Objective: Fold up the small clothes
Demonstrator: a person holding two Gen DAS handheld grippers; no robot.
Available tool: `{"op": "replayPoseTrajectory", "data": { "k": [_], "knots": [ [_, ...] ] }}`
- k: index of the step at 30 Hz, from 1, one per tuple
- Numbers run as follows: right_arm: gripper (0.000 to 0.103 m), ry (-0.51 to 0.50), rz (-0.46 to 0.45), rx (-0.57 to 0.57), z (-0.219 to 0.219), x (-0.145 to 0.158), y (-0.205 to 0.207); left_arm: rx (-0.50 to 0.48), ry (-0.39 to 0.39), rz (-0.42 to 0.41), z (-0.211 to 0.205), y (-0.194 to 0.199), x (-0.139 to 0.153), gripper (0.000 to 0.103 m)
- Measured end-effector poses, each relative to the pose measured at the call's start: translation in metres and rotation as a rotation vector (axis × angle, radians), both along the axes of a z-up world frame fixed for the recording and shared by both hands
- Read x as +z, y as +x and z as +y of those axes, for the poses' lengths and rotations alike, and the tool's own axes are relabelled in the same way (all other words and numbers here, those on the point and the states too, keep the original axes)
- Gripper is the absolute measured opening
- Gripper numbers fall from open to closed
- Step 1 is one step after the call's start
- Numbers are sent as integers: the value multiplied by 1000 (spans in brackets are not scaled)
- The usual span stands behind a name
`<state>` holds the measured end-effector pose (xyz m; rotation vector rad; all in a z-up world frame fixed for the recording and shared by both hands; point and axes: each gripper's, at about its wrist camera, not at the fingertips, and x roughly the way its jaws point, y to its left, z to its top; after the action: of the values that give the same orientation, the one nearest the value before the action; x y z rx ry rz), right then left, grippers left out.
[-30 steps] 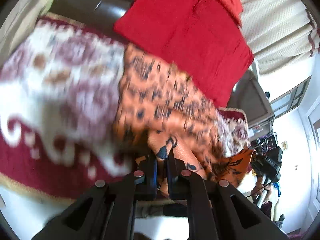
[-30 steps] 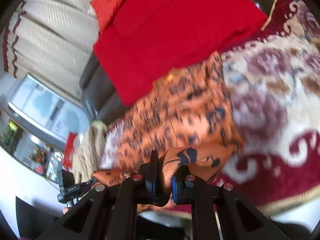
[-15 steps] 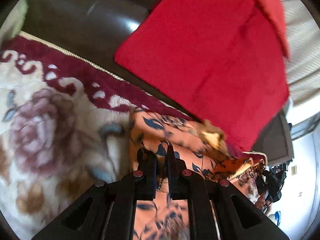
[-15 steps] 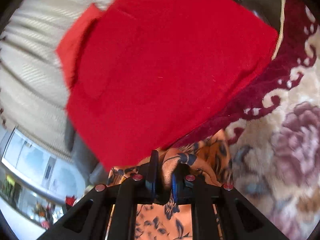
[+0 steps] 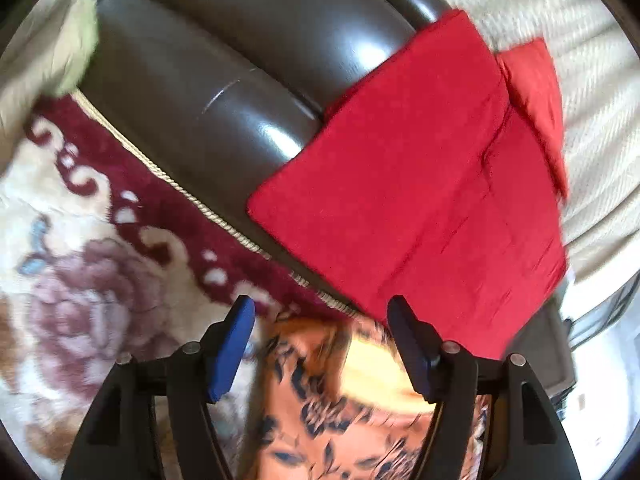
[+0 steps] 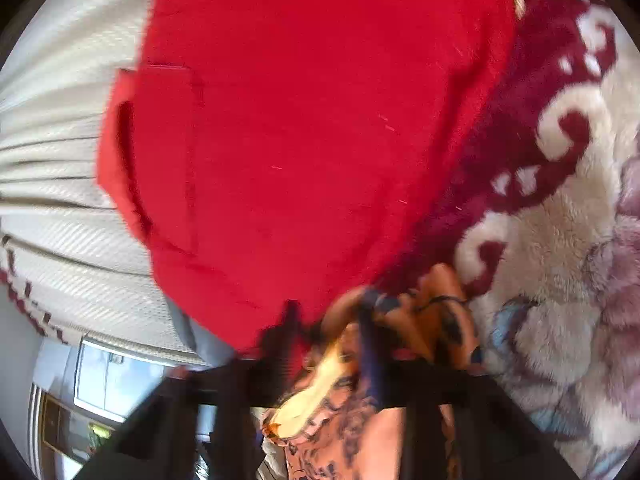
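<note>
Both grippers are being opened just now, after being shut on the cloth in the earlier frames. Between the wide jaws of the left gripper (image 5: 322, 344) the orange patterned garment (image 5: 320, 412) is being seen, lying loose on the floral blanket (image 5: 92, 280). Around the blurred right gripper (image 6: 332, 336) the same cloth is being released. Further back, a red cushion (image 5: 420, 200) is being leaned on the dark sofa (image 5: 208, 80).

Red cushion (image 5: 420, 208) blocking ahead, sofa back (image 5: 224, 80) behind, bare blanket (image 5: 92, 280) leftward
</note>
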<state>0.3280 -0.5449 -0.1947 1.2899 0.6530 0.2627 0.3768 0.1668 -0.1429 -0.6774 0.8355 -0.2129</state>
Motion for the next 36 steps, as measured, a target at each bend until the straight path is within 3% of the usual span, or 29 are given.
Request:
{"op": "replayPoseTrajectory", "data": {
  "k": [1, 2, 4, 6, 8, 11, 14, 18, 21, 26, 29, 33, 36],
  "knots": [
    [103, -27, -15, -14, 2, 9, -7, -32, 38, 10, -8, -4, 3, 70],
    [103, -82, -42, -66, 4, 22, -21, -57, 63, 10, -16, -9, 4, 70],
    [103, -171, -102, -53, 14, 42, -35, -158, 139, 2, -46, -27, 5, 70],
    [99, -282, -90, 24, 36, 56, -43, -254, 204, 13, -71, -40, 2, 70],
    [80, -383, -63, 103, 61, 60, -48, -316, 231, 50, -93, -44, -8, 70],
    [71, -463, -39, 185, 92, 56, -50, -366, 258, 126, -119, -33, -25, 70],
    [66, -559, 22, 267, 122, 45, -39, -406, 290, 181, -138, -11, -38, 70],
    [61, -715, 106, 408, 158, 23, 3, -386, 278, 178, -147, 28, -40, 70],
    [61, -753, 64, 405, 165, 27, 38, -313, 264, 164, -142, 64, -33, 70],
    [61, -683, 16, 232, 134, 40, 65, -163, 227, 148, -117, 90, -23, 70],
    [61, -626, -29, 208, 120, 47, 46, -200, 235, 98, -117, 66, -17, 70],
    [61, -617, -45, 249, 115, 49, 4, -319, 314, 75, -132, 11, -17, 70],
    [61, -630, -52, 272, 129, 52, -28, -350, 403, 94, -135, -31, -27, 70]
  ]
}}
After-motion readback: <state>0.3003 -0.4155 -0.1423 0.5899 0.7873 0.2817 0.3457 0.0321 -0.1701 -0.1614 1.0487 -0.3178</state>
